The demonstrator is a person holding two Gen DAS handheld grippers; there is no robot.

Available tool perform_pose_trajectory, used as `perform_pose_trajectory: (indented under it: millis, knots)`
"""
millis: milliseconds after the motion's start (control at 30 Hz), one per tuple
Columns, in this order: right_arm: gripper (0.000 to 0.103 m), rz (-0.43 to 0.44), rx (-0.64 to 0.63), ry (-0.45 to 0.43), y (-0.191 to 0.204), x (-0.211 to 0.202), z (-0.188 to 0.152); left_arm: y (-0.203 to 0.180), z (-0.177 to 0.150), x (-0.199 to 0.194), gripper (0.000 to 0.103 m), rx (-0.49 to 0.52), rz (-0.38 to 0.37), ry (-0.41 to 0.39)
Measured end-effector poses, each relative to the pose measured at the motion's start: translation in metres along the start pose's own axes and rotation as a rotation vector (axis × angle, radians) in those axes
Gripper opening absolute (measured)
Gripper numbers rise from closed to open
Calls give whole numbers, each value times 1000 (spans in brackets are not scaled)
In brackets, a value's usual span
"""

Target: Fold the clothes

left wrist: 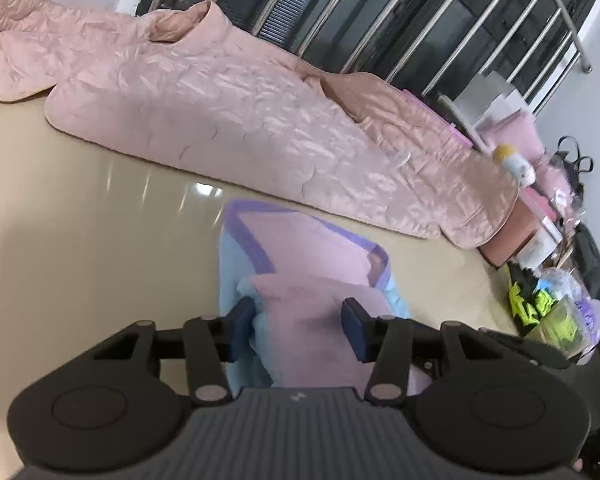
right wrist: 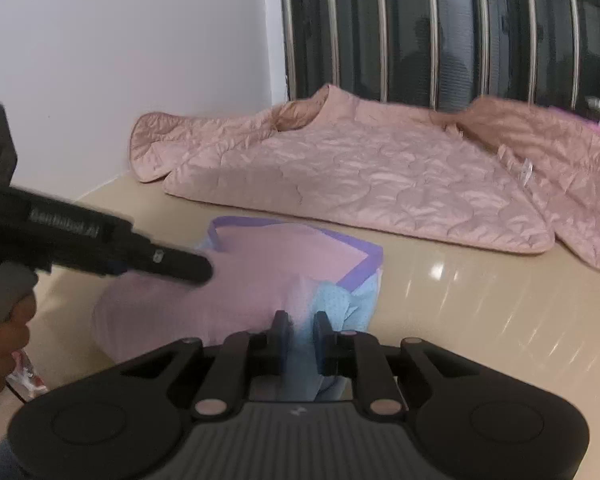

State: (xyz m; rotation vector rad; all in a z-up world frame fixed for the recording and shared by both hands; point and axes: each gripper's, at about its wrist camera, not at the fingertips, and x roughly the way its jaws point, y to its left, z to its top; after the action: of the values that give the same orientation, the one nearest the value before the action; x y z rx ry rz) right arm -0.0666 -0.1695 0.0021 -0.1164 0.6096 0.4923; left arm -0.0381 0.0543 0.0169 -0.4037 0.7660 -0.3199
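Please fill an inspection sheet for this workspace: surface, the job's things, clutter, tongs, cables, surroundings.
Surface: glossy beige table.
Job's things: small pink garment with purple trim, partly folded; pink quilted jacket lying flat behind it.
Clutter: heap of bags and packages at the table's far end.
Tongs: left tongs open, astride the pink fabric; right tongs shut on the garment's blue part.
Cables: nothing seen.
Surroundings: white wall; barred dark window.

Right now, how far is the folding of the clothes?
Partly done: the small pink garment with purple trim already lies doubled over on the table. In hand: the right claw pinches its light blue edge; the left claw stands open around a pink fold. Left: the pink quilted jacket lies spread, unfolded.
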Motion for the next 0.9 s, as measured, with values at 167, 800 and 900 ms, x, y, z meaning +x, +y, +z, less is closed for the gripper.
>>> perform_pose_trajectory:
  millis: [167,800,900]
  knots:
    - [40,19,23,-23,-21,-3,36,-3,43,-6,64,49,40,-86]
    - [2,130,-39,-135,-57,-11,32,-5,27,-27,2,223,94,-144]
    - [2,165,-172,-158,-42,-34,8,-14,0,-45,3,309,173,-171]
